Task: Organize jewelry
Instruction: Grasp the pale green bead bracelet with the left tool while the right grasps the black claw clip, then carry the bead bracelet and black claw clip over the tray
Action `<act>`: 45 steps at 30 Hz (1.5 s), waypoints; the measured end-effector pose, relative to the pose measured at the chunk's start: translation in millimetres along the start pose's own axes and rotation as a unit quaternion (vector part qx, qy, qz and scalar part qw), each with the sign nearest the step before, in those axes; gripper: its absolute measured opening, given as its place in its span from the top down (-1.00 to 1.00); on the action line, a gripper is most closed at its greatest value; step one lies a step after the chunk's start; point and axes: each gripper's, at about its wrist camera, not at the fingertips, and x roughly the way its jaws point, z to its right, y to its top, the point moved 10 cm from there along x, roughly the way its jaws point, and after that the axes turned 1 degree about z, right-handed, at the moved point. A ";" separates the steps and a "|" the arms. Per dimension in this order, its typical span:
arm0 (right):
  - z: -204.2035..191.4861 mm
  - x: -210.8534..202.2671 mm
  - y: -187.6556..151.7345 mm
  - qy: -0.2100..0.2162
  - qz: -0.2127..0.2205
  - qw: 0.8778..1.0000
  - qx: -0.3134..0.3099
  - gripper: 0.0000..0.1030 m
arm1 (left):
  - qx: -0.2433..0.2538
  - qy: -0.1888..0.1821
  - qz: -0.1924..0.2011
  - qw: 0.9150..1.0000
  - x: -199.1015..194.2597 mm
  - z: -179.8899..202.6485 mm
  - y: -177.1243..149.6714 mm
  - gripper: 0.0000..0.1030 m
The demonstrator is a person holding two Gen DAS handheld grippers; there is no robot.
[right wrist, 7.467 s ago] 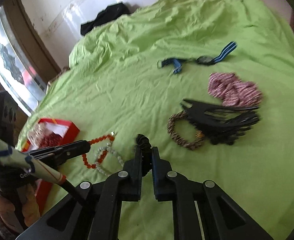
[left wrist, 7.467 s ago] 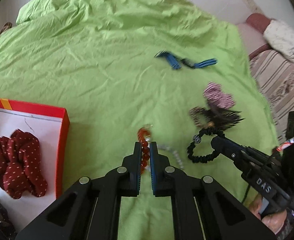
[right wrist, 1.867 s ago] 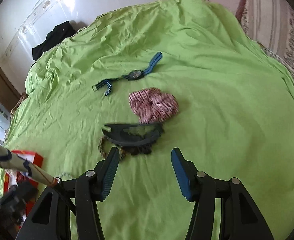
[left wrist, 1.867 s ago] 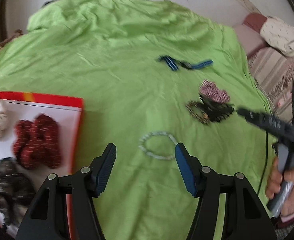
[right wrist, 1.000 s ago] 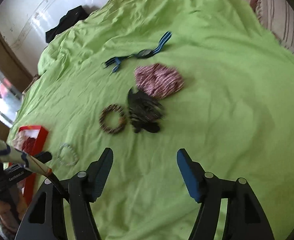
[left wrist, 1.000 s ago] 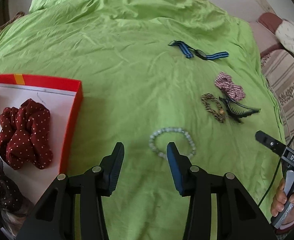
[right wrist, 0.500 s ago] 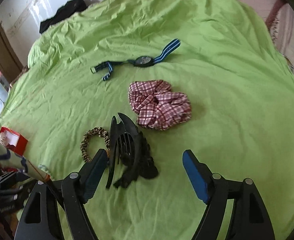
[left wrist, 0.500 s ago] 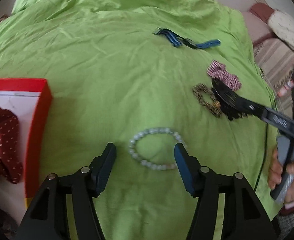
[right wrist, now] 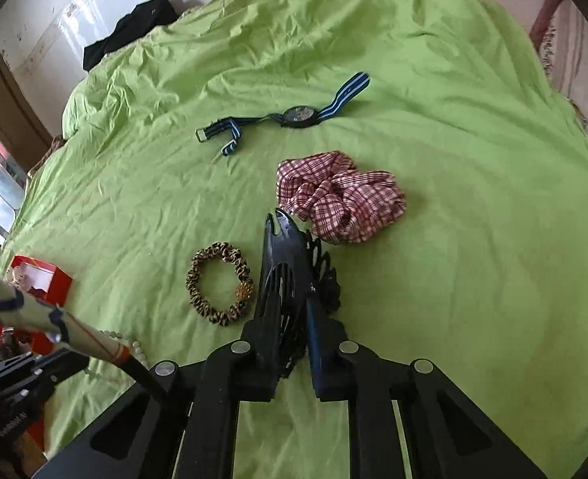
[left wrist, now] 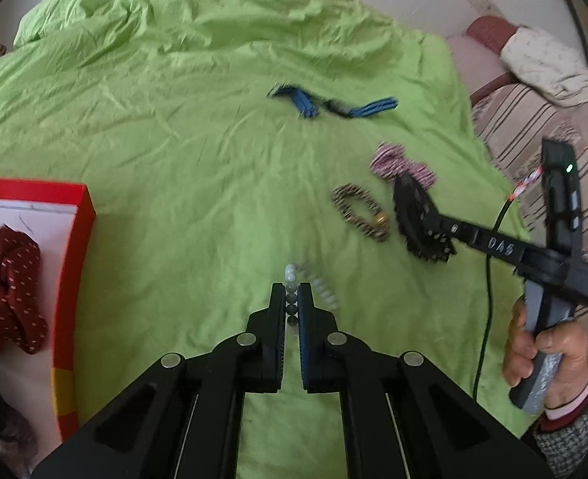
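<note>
Box (left wrist: 82, 215), red-rimmed, holds a maroon dotted scrunchie (left wrist: 6, 295); left gripper (left wrist: 290, 299) pinches the pale bead bracelet (left wrist: 313, 283) on the green sheet (left wrist: 174, 139); right gripper (right wrist: 290, 319) clamps the black claw clip (right wrist: 282, 251).

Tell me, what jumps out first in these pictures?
The bright green sheet fills everything. Up close, the left claw is shut on a pale bead bracelet, and the right claw is shut on a black hair clip, beside a leopard scrunchie. A red box sits far left.
</note>
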 end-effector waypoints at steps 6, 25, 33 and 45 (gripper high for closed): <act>-1.8 -26.2 -5.7 0.001 0.012 1.000 0.009 0.95 | 0.001 -0.021 0.041 0.999 -44.0 4.6 12.3 0.90; 3.2 24.0 -18.5 -0.020 -0.045 0.998 0.043 0.31 | -0.071 0.013 0.114 0.991 -139.8 -98.7 35.3 0.89; -6.6 -12.8 -6.6 -0.030 -0.001 0.999 0.038 0.32 | -0.124 0.039 0.125 0.984 -171.2 -154.5 30.5 0.89; -178.4 -57.6 -10.7 0.068 0.010 0.996 -0.059 0.32 | -0.179 0.115 0.099 0.972 -176.3 -246.8 9.6 0.89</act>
